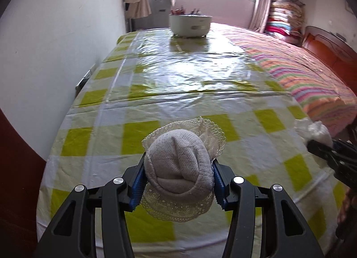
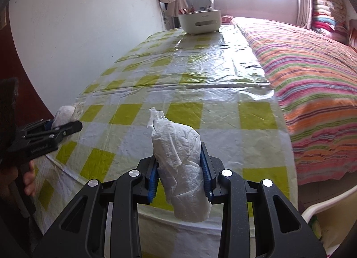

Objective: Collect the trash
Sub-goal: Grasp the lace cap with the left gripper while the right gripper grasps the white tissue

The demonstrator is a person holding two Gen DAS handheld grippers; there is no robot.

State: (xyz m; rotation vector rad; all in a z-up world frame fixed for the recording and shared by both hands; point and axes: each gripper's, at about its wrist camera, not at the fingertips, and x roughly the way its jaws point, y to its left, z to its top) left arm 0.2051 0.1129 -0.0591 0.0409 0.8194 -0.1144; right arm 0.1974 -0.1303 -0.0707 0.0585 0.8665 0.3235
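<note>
Both pieces of trash are lifted above the near end of the bench [image 1: 156,75], so the carry step seems in hand — next comes a move toward the white bin [image 1: 189,25] at the far end. The left gripper [image 1: 178,182] has its jaws clamped on a rolled sock [image 1: 178,164], rounded end forward, while the right gripper [image 2: 180,173] has its jaws clamped on a crumpled tissue roll [image 2: 180,164], long axis pointing up toward the bin.

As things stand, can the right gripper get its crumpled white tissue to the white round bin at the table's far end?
Probably yes: the right gripper holds the crumpled white tissue, and nothing stands on the checked tablecloth before the white round bin.
</note>
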